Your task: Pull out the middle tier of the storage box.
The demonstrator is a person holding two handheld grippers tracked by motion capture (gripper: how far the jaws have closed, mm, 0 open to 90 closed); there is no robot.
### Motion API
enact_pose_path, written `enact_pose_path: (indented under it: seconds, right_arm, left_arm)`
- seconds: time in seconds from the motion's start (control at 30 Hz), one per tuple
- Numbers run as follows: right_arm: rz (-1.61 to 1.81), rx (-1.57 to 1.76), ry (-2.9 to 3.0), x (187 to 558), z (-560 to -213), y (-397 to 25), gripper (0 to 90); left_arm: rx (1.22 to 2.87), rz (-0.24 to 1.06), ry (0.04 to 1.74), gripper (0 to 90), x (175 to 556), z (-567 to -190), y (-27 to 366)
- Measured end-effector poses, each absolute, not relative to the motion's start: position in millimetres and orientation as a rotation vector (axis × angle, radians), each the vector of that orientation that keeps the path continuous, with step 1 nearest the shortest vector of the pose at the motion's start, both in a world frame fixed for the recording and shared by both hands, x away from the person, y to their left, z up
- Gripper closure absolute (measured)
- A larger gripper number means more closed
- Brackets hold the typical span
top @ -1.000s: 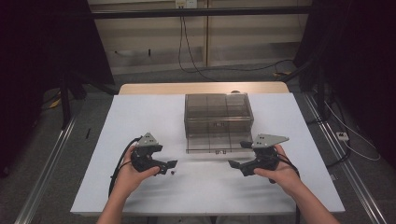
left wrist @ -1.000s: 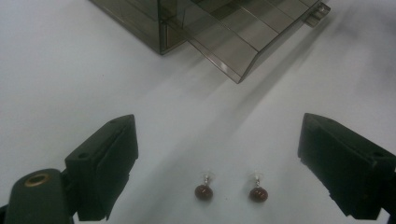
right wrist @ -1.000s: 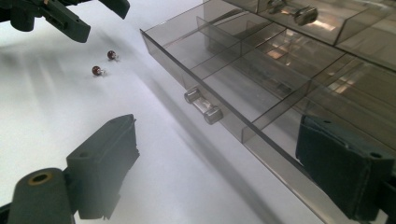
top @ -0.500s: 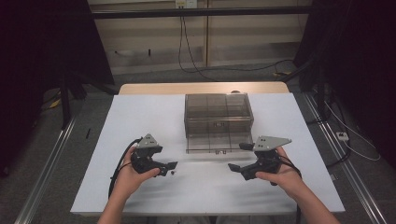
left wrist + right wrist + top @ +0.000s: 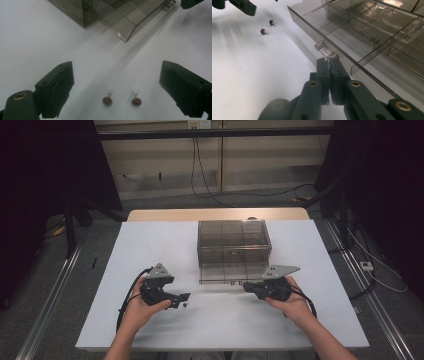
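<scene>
A smoky clear drawer box (image 5: 234,240) stands mid-table with its bottom drawer (image 5: 231,273) pulled out. Two dark red bead earrings (image 5: 107,100) (image 5: 136,101) lie side by side on the white table, just ahead of my left gripper (image 5: 116,82), whose jaws stand wide apart on either side of them. In the high view the earrings (image 5: 185,304) are a small speck at the left gripper's (image 5: 184,297) tip. My right gripper (image 5: 328,61) is shut, its tips right at the drawer's clear knob (image 5: 324,48); nothing shows between the jaws.
The drawer (image 5: 372,37) is split into several empty compartments. White table cover (image 5: 150,245) has bare room left and right of the box. The left gripper (image 5: 237,5) shows at the right gripper view's top left, beside the earrings (image 5: 263,31).
The right gripper has edged slightly forward toward the drawer front. The left gripper, earrings and drawer stay where they were.
</scene>
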State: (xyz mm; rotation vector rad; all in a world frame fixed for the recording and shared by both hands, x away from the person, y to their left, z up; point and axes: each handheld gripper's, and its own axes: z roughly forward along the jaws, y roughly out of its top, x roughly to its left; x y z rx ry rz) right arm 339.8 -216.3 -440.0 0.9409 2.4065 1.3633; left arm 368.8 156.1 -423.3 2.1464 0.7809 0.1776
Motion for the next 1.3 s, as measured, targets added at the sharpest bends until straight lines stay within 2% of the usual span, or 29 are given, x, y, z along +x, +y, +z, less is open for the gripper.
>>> enact_pose_path:
  seconds: [0.97, 1.1, 1.3]
  right_arm:
    - [1.341, 0.923, 2.357, 351, -444, -214, 90.0]
    - [1.336, 0.908, 2.365, 348, -443, -214, 81.4]
    - [1.367, 0.886, 2.375, 338, -440, -216, 56.0]
  left_arm:
    - [2.147, 0.177, 0.782, 12.7, 368, -423, 156]
    - [2.152, 0.173, 0.783, 12.6, 369, -423, 157]
    - [2.143, 0.174, 0.792, 12.7, 370, -423, 159]
